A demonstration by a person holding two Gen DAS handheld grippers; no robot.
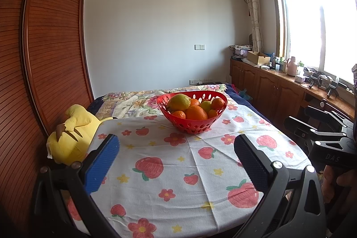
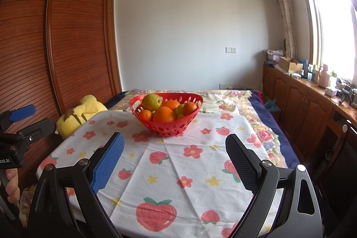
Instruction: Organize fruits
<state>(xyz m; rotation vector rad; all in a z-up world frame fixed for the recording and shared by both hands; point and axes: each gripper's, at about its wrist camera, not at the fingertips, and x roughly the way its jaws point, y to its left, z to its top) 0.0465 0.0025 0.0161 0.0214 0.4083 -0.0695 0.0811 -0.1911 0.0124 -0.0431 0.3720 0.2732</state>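
A white cloth printed with strawberries and flowers covered the table, and a red basket of fruit stood on it toward the far side.

Both left tongs and right tongs gape wide and empty, angled slightly downward, side by side.

The red perforated plastic basket stands at frame centre on the white strawberry-print cloth, holding the oranges and green-yellow citrus fruits, with the yellow plush toy at left and the brown wooden cabinets at right.
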